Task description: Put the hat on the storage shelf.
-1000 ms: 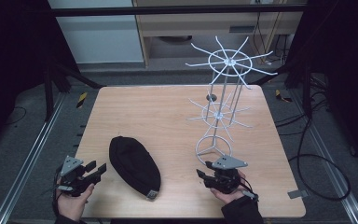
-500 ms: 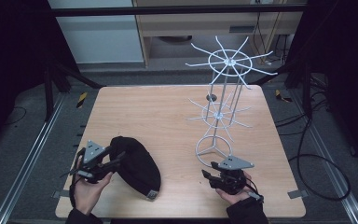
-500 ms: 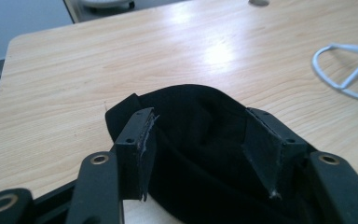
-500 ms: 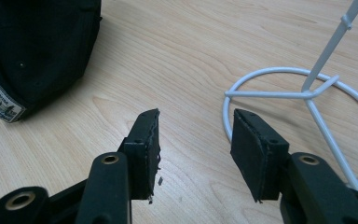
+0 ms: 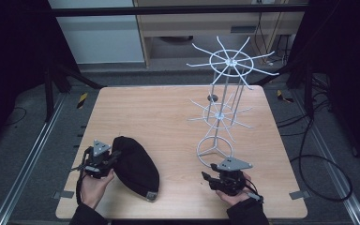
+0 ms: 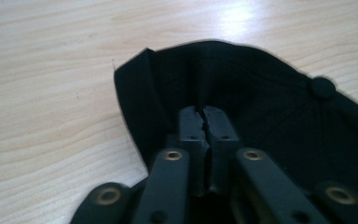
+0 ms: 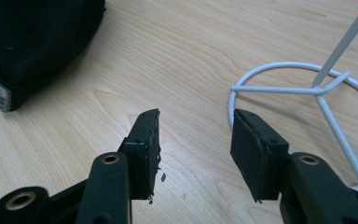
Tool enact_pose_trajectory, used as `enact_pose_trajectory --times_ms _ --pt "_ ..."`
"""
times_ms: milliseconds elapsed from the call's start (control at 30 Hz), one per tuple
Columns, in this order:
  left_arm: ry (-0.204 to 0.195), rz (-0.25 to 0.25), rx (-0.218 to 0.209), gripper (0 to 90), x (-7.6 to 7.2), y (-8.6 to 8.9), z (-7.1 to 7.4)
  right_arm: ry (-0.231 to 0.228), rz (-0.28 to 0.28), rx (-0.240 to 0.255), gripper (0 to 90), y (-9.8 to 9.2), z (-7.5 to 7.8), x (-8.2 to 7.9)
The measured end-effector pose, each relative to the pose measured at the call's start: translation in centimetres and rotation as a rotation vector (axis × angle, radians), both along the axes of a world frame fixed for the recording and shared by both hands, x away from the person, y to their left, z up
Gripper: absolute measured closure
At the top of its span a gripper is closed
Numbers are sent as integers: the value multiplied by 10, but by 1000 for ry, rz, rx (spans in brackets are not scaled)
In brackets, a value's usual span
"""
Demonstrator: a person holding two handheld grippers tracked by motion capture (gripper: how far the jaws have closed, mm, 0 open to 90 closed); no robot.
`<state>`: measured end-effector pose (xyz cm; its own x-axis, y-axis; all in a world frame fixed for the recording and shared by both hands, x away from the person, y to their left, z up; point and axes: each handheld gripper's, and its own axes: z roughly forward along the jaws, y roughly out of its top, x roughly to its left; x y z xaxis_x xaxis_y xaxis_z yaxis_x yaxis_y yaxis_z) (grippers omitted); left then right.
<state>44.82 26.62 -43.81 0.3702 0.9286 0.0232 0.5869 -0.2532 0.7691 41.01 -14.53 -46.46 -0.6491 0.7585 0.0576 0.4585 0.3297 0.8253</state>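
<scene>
cap [image 5: 133, 164], black and lying flat, sits at the lower left of the high view on the wooden counter [image 5: 168, 117], its brim end with a pale label toward the bottom edge. left gripper [image 5: 107, 157] is at the cap's left edge, held by a hand [image 5: 93, 185] coming in from the bottom. in the left gripper view its jaws are pressed together over the cap's fabric [image 6: 261, 102], the crown button [image 6: 322, 87] at the right of that frame. right gripper [image 5: 211, 178] rests at the lower right of the high view, just below the ring base of the white wire rack [image 5: 222, 112]. in the right gripper view its jaws stand apart with nothing between them, the rack's base ring [image 7: 303, 74] at the upper right and the cap [image 7: 32, 42] at the upper left.
</scene>
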Motion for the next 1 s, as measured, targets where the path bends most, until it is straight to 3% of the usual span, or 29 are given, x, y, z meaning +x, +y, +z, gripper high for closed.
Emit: enact_pose_trajectory --times_ms 167,300,500,700,800,867,900,933,967,1000 --pt "-4 -11 -7 884 -4 11 2 -3 -3 5 521 -2 1 0" --pt "6 10 -7 880 -8 25 -1 -2 -5 5 521 -2 1 -1" --pt "43 42 25 871 -10 49 -11 -4 -8 10 520 -3 1 -1" --pt "69 66 28 820 -9 57 -16 -3 -10 6 519 -3 1 -1" --pt "35 74 -10 745 -13 57 -8 0 -15 10 517 -4 1 0" --pt "-7 66 -58 698 -17 55 1 -5 -17 11 511 -5 2 0" --pt "-7 66 -58 671 -17 55 1 -4 -20 10 507 -6 2 0" --pt "-31 37 -104 628 -22 50 10 -3 -24 12 501 -7 2 0" --pt "-31 37 -104 599 -22 50 10 -3 -24 12 501 -7 2 0" --pt "-42 18 -133 560 -25 42 18 -4 -29 14 497 -9 3 1"
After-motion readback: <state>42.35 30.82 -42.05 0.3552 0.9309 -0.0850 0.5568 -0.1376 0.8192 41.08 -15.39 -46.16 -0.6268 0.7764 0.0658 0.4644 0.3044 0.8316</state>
